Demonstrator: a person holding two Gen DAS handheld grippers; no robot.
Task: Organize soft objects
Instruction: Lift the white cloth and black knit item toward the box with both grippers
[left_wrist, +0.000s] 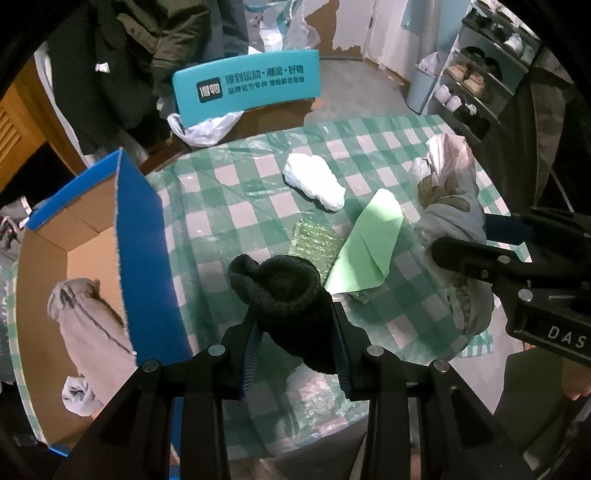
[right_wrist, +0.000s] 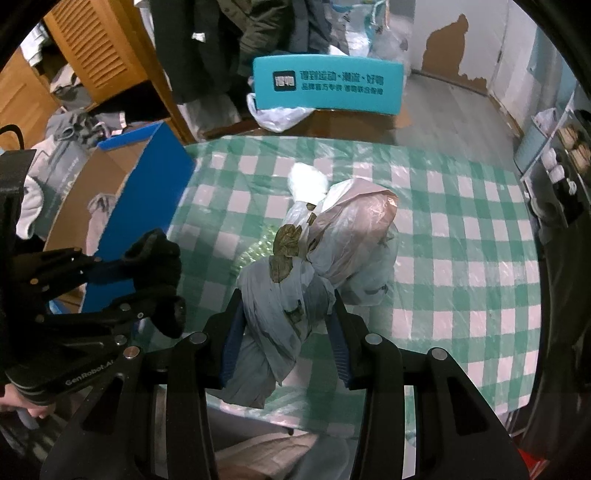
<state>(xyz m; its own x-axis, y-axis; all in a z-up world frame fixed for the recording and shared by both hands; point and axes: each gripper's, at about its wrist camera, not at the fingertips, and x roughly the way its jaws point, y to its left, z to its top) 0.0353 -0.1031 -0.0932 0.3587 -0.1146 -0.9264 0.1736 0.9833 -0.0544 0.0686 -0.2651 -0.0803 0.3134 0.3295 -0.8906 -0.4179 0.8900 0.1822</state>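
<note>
My left gripper (left_wrist: 295, 328) is shut on a black knitted hat (left_wrist: 284, 291), held above the checked table near the blue cardboard box (left_wrist: 140, 236). The hat also shows in the right wrist view (right_wrist: 155, 266). My right gripper (right_wrist: 284, 328) is shut on a knotted grey plastic bag (right_wrist: 295, 291) with brown leaf prints; it shows at the right of the left wrist view (left_wrist: 454, 229). A white foam piece (left_wrist: 316, 181), a green sheet (left_wrist: 365, 247) and green bubble wrap (left_wrist: 314, 240) lie on the table. A grey drawstring pouch (left_wrist: 85, 325) lies inside the box.
The table with a green checked cloth (right_wrist: 461, 240) fills the middle. A teal chair back (left_wrist: 247, 86) stands behind it, with a white plastic bag (left_wrist: 207, 129) on the seat. Coats hang at the back left. A shoe rack (left_wrist: 476, 77) stands at the right.
</note>
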